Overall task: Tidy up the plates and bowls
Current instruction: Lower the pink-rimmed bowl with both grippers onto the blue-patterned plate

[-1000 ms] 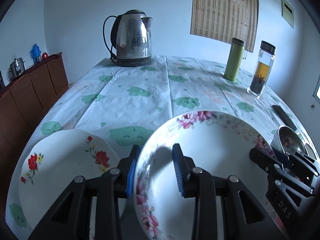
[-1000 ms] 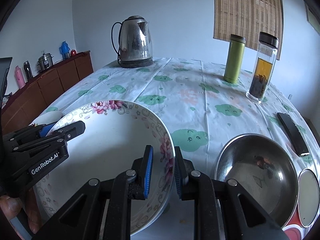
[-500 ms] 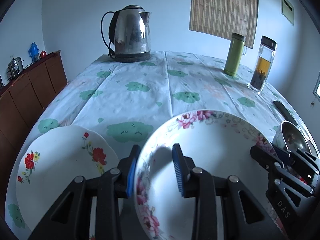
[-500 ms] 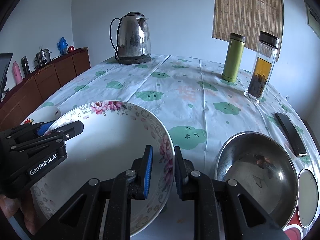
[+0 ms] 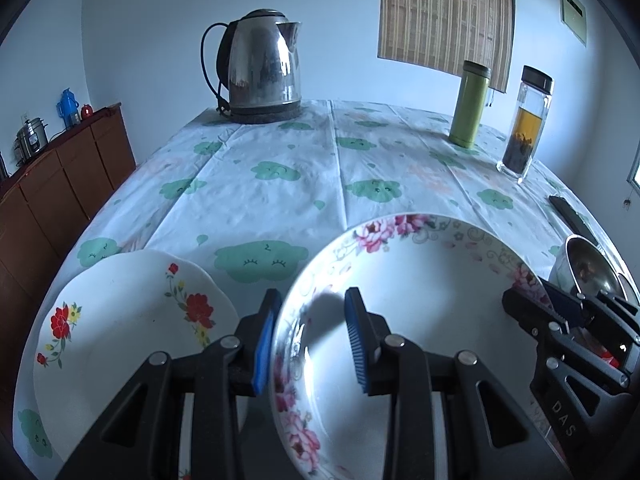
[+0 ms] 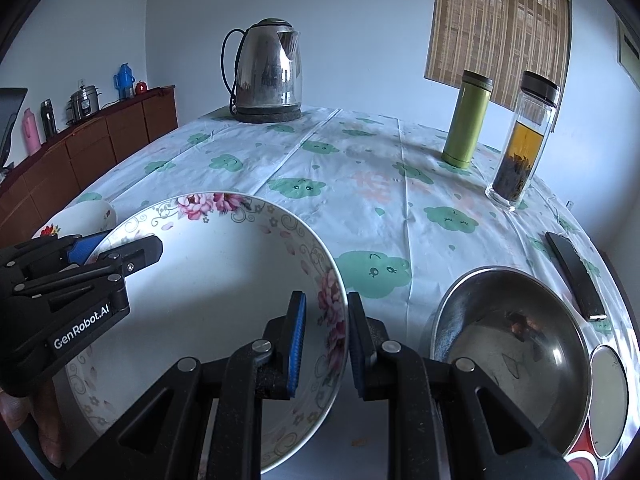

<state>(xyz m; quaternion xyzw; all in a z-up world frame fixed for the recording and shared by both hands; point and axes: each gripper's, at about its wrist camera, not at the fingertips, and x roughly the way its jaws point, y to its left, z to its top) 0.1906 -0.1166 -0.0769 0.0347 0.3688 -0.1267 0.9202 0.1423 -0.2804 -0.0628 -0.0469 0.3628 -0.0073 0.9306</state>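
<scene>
Left hand-held gripper (image 5: 310, 334): jaws nearly closed, blue pads clamped on the left rim of the pink-flowered bowl (image 5: 420, 300); one pad outside the wall, one inside.
Right hand-held gripper (image 6: 325, 340): jaws almost fully closed, pads pinching the right rim of the same bowl; seen at the right edge of the left wrist view as well.
Pink-flowered bowl: white, deep, pink blossoms and grey scrollwork around the rim; held between both grippers at the near edge of the table (image 5: 280, 184); empty inside. Whether its base touches the table cannot be told.
Person's hand (image 6: 24, 412): fingers visible below the left gripper body, at the lower left of the right wrist view.
Red-flowered plate (image 5: 120, 332): white, red and yellow sprigs; lying flat on the table just left of the bowl, partly behind the left gripper's outer finger.
Steel bowl (image 6: 508, 344): plain metal, on the table just right of the held bowl; a few dark scraps inside.
Small round dish (image 6: 608, 400): at the far right edge, beside the steel bowl.
Black remote (image 6: 574, 274): flat on the table beyond the steel bowl.
Tablecloth: white, green cloud print, creased.
Glass tea bottle (image 6: 520, 140): black cap, amber liquid, dark leaves at the bottom; upright, far right.
Green flask (image 6: 466, 120): upright, just left of the tea bottle.
Steel electric kettle (image 6: 268, 72): on its base at the far end of the table.
Wooden sideboard (image 6: 100, 144): along the left wall, small appliances and bottles on top.
</scene>
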